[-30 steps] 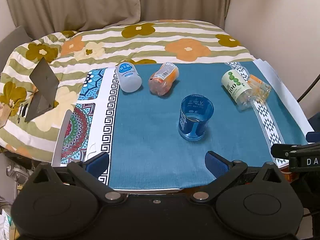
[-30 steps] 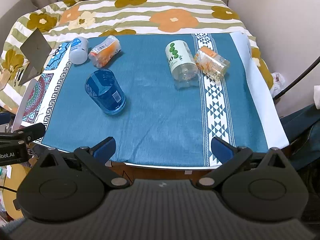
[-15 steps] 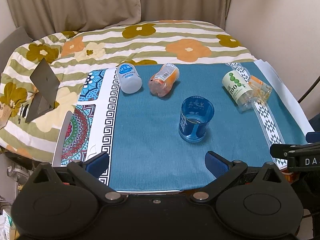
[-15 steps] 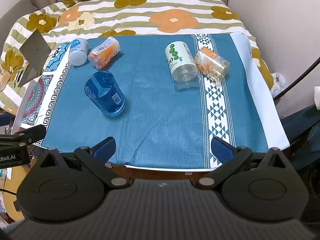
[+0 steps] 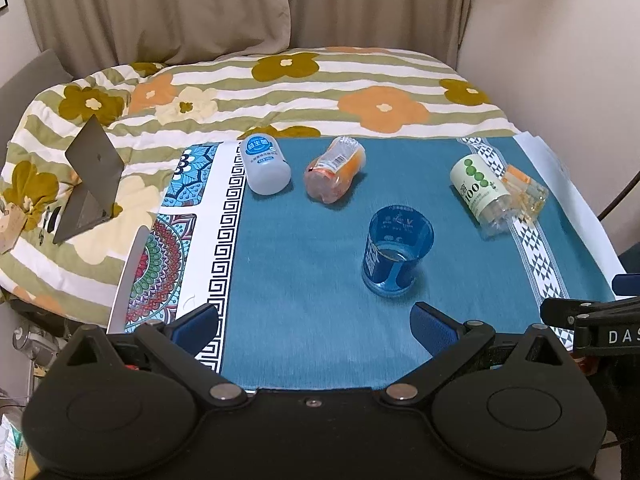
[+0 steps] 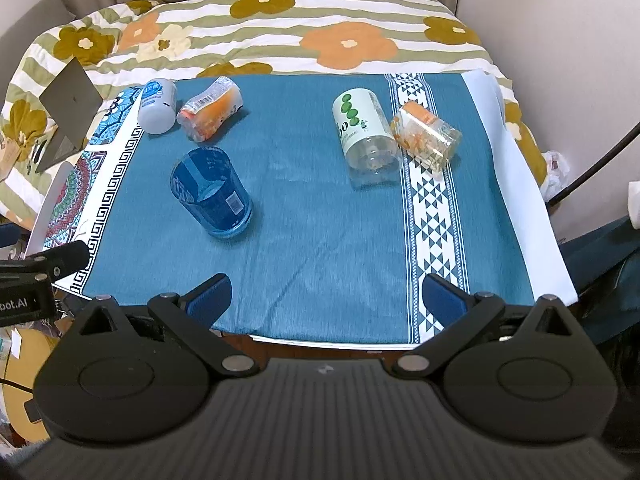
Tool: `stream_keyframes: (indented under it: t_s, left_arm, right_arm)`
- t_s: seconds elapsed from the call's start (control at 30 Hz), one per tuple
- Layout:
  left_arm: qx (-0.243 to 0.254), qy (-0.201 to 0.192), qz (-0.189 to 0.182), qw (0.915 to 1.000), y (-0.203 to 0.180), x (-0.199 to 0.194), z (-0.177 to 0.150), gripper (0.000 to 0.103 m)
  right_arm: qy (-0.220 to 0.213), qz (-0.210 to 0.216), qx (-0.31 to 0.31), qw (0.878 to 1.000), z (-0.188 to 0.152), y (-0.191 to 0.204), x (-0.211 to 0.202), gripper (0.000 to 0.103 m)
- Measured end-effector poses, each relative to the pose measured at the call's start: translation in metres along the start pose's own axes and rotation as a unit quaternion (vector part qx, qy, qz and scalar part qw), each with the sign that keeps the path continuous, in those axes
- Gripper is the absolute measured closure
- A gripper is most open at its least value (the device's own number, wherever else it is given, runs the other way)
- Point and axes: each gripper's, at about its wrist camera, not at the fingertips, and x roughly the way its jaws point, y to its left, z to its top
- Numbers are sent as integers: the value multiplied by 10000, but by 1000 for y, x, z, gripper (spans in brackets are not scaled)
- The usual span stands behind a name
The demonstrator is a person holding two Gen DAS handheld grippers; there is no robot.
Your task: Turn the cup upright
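A blue translucent cup (image 5: 397,251) stands upright, mouth up, on the blue tablecloth (image 5: 304,264); it also shows in the right wrist view (image 6: 212,194). Four more cups lie on their sides: a white one (image 5: 264,163), an orange one (image 5: 335,169), a green-dotted one (image 5: 480,187) and a clear orange-printed one (image 5: 526,190). My left gripper (image 5: 314,326) is open and empty near the table's front edge. My right gripper (image 6: 326,294) is open and empty at the front edge too, far from every cup.
A flowered quilt (image 5: 280,88) covers the bed behind the table. A grey laptop (image 5: 90,184) stands on it at the left. A patterned mat (image 5: 168,248) lies at the table's left side. A wall (image 5: 560,40) rises at the right.
Both grippers have stayed open and drifted only slightly. The cups have not moved.
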Motion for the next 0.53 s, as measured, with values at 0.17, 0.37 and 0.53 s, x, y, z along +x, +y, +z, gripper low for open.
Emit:
stream_keyframes:
  t_s: [0.17,0.37,0.53]
  left_arm:
    - [-24,51,89,9999,0,3,0,0]
    - [-35,94,96,9999,-1,6,3,0]
    - [1,40,124,9999,-3,6,4,0]
  right_arm:
    - [-46,-10,-21,10000,1,2,0,0]
    - [-113,-16,-26,9999,3,1,-2,0]
    - [-87,-11,-3,10000,4,0,0,0]
